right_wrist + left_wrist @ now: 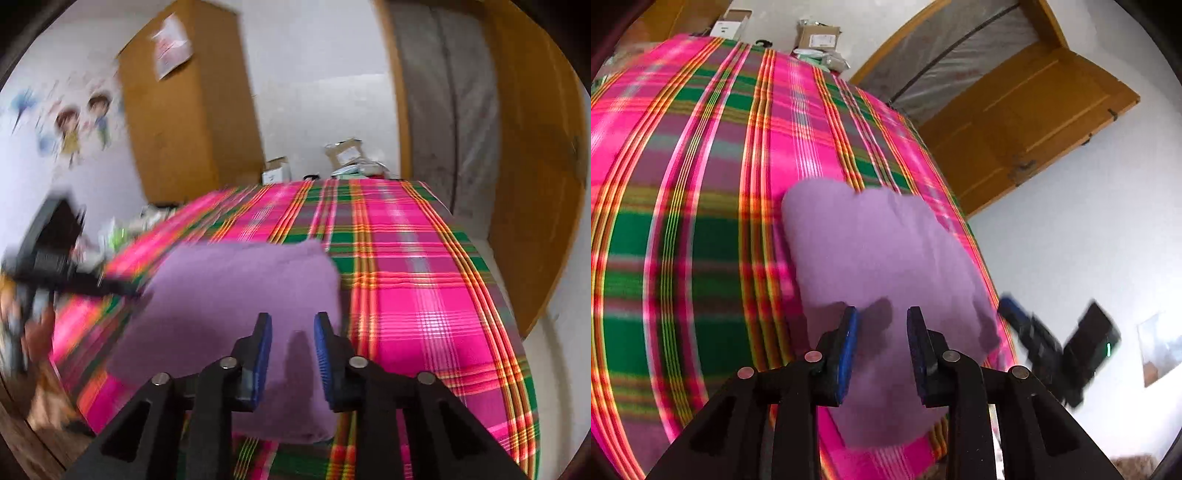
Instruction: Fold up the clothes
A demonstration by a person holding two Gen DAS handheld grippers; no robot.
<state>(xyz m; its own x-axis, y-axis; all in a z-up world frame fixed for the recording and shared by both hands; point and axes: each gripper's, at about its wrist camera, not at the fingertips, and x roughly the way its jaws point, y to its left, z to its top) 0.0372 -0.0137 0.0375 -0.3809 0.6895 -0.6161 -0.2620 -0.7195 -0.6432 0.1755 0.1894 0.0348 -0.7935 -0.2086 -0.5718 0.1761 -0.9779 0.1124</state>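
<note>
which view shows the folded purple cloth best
The right wrist view: the purple cloth shows as a folded block with its far edge and right side clear on the plaid bedspread. The left wrist view shows it too, but blurred, and the jaws cover its near part.

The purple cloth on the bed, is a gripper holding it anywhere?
No. The purple cloth lies folded on the plaid blanket. The left gripper and right gripper are both open above it, gripping nothing.
</note>
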